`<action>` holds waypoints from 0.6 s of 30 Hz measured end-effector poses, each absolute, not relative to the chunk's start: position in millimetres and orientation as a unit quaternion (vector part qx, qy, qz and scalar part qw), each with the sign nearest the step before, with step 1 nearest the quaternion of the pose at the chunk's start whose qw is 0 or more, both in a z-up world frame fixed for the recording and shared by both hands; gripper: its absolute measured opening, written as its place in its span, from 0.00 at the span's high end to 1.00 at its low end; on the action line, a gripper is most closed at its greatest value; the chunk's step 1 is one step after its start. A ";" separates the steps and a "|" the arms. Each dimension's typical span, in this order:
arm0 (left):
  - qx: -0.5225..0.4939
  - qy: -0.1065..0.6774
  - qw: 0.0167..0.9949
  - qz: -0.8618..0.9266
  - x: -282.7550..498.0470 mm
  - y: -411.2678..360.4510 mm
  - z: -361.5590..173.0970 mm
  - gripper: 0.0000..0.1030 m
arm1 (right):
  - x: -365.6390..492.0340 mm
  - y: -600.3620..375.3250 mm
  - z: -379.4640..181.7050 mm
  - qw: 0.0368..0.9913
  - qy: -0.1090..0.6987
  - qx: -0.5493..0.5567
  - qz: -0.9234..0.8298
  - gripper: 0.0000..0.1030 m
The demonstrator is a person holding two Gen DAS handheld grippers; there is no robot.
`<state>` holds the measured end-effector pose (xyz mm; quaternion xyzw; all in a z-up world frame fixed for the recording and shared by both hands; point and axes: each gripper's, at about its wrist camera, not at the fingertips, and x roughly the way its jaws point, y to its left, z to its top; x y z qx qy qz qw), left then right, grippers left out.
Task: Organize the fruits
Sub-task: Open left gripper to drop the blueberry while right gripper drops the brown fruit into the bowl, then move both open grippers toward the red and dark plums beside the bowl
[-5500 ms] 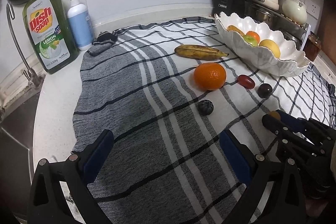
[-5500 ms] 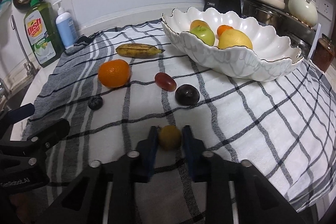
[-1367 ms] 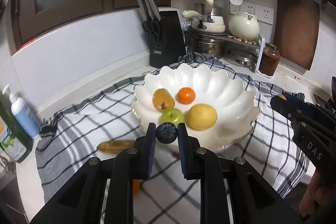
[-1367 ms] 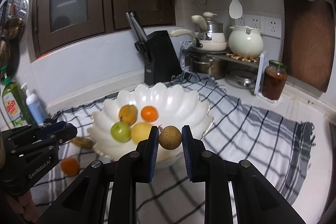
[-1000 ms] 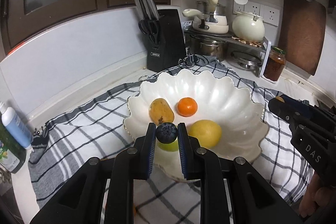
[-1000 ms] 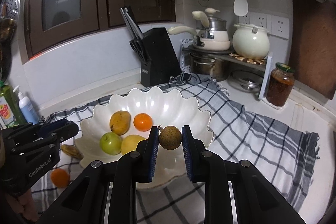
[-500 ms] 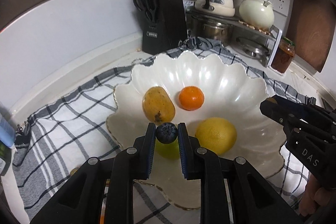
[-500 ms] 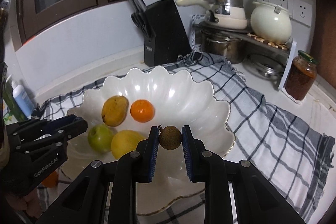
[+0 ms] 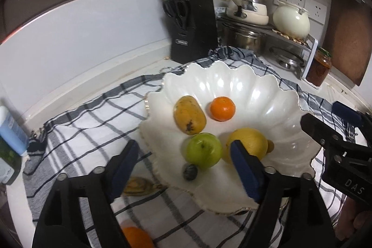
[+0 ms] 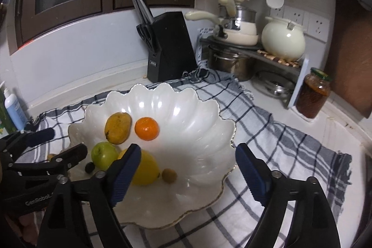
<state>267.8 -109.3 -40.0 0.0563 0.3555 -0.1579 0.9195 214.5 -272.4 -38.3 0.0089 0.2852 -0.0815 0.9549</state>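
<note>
1. Bowl (image 10: 204, 108): white, scalloped, on the checked cloth (image 10: 290, 138). It is the collecting place for the fruit, wide enough for both grippers to reach over it at once.
2. Left gripper (image 9: 186, 169): jaws wide, nothing between them, hanging over the bowl's near-left rim. Judged open so as to leave its fruit inside.
3. Blueberry (image 9: 190, 172): lies in the bowl just near of the apple (image 9: 204, 150), below the left gripper's gap; the low wall by the rim likely keeps it from rolling out.
4. Right gripper (image 10: 188, 169): jaws wide, empty, over the bowl's near side.
5. Small brown fruit (image 10: 169, 175): in the bowl, touching or just beside the lemon (image 10: 145, 167) on its right; the lemon seems to stop it.
6. Mango (image 10: 117, 124) and mandarin (image 10: 147, 128): side by side toward the far part of the bowl, well apart from both grippers.
7. Still on the cloth, outside the bowl: banana (image 9: 139, 183) at the near-left rim, orange (image 9: 137, 237) nearer yet. Both show only in part behind the left gripper's fingers.
8. Judgement: two small fruits delivered; larger pieces on the cloth remain to be fetched.
</note>
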 end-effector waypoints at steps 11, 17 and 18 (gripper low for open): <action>0.054 0.331 0.933 -0.129 225.9 -69.1 -21.6 0.06 | 179.2 -244.7 -28.8 0.960 0.267 0.028 -0.081 0.16; 0.047 0.324 0.938 -0.116 202.8 -47.6 -21.2 0.05 | 159.1 -225.8 -30.9 0.962 0.260 0.035 -0.077 0.16; 0.047 0.324 0.938 -0.115 199.7 -45.0 -21.9 0.05 | 156.4 -223.0 -31.7 0.962 0.260 0.035 -0.077 0.16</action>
